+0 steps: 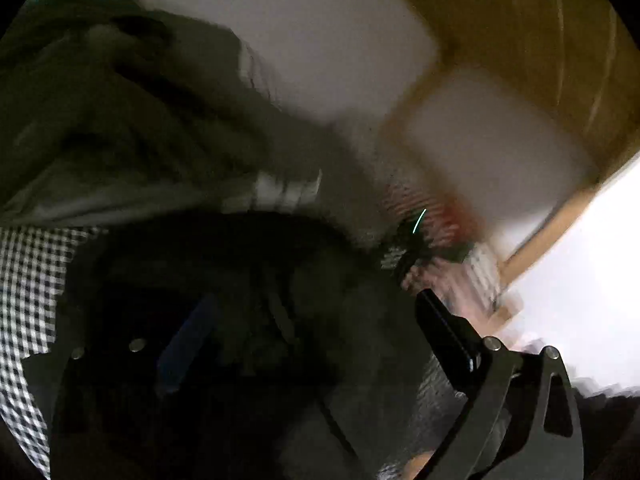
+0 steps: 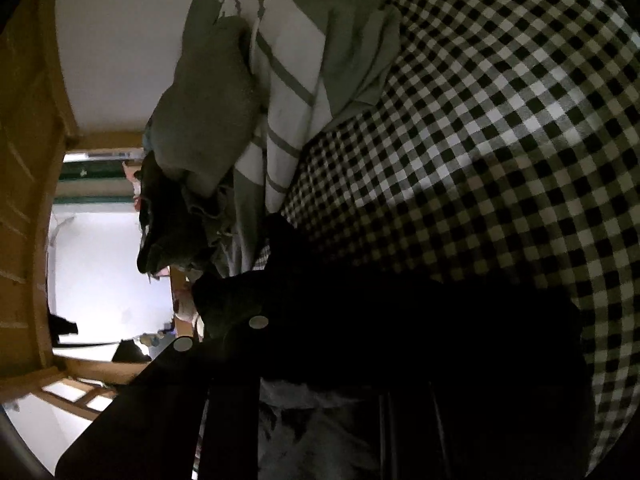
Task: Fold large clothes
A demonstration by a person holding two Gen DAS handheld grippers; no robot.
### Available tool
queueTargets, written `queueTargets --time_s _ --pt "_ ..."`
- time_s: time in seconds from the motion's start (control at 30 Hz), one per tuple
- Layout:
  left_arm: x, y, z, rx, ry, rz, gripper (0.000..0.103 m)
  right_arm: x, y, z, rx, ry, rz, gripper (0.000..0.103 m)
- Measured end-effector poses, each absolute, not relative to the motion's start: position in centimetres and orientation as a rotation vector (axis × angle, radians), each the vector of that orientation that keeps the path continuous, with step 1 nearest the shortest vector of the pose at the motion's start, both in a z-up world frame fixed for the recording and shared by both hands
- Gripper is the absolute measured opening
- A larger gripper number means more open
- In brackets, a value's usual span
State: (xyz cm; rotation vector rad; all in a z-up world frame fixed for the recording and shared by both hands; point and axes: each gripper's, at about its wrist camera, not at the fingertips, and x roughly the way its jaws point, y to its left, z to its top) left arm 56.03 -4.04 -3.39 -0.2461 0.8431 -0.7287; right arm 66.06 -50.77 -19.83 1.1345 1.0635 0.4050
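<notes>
A dark, almost black garment (image 1: 248,320) fills the lower half of the blurred left wrist view and drapes over my left gripper (image 1: 304,304); only its right finger (image 1: 444,328) shows clearly, so the jaw state is hidden. In the right wrist view the same dark garment (image 2: 400,320) covers my right gripper (image 2: 320,340), and its fingers are hidden under the cloth. The garment lies on a black-and-white checked sheet (image 2: 500,120).
A pile of grey and white striped clothes (image 2: 280,92) lies on the checked sheet beside the dark garment; it also shows in the left wrist view (image 1: 120,120). Wooden door frames (image 2: 36,160), a white wall (image 1: 320,40) and a bright doorway (image 2: 100,272) stand beyond.
</notes>
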Motion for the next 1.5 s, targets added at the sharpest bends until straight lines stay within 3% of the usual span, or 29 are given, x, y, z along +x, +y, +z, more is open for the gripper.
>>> queueTargets --time_s 0.17,0.33,0.43,0.5,0.53,0.57,0.6,0.67,0.83,0.93,1.07,1.13,1.3,1.5 --pt "59.1 -10.4 -12.3 -0.017 0.994 -0.453 0.099 65.6 -51.6 -18.5 1.168 1.041 0.435 0.018" --pt "59.7 -8.7 -12.7 -0.095 0.89 -0.364 0.099 65.0 -52.9 -16.8 1.189 1.081 0.555 0.019" --pt "59.2 -8.7 -12.4 -0.075 0.834 -0.345 0.099 63.9 -53.7 -16.1 1.243 0.996 0.675 0.023" --pt "58.7 -9.5 -12.4 -0.033 0.801 -0.34 0.099 62.6 -54.5 -16.2 1.375 0.901 0.717 0.056" --pt "58.5 -9.7 -12.6 -0.02 0.799 -0.339 0.099 61.7 -55.2 -16.1 1.458 0.813 0.726 0.095" --pt "58.5 -9.9 -13.1 -0.01 0.805 -0.337 0.099 61.0 -56.1 -15.7 1.502 0.725 0.723 0.1" --pt "58.4 -10.0 -13.4 -0.004 0.81 -0.33 0.099 59.9 -57.6 -14.7 1.514 0.607 0.695 0.1" --pt "58.4 -10.1 -13.7 -0.007 0.815 -0.313 0.099 58.6 -59.3 -12.0 1.393 0.544 0.622 0.1" --pt "59.9 -10.9 -12.7 0.026 0.832 -0.238 0.099 57.2 -52.6 -5.0 0.507 0.747 0.394 0.1" --pt "61.8 -10.3 -11.9 0.052 0.806 -0.142 0.099 58.1 -44.2 -7.2 0.07 0.945 0.357 0.1" --pt "65.1 -9.9 -13.1 0.087 0.832 -0.054 0.099 60.6 -38.3 -14.5 -0.195 1.146 0.258 0.1" --pt "66.4 -8.6 -12.8 0.04 0.819 -0.016 0.099 61.7 -38.7 -15.6 -0.192 1.099 0.189 0.1" --pt "62.3 -6.0 -8.8 -0.099 0.754 -0.051 0.099 63.2 -45.1 -14.5 0.178 1.03 -0.008 0.1" --pt "55.6 -6.3 -4.4 -0.15 0.644 -0.019 0.099 58.7 -39.4 -9.2 0.202 0.821 0.022 0.1"
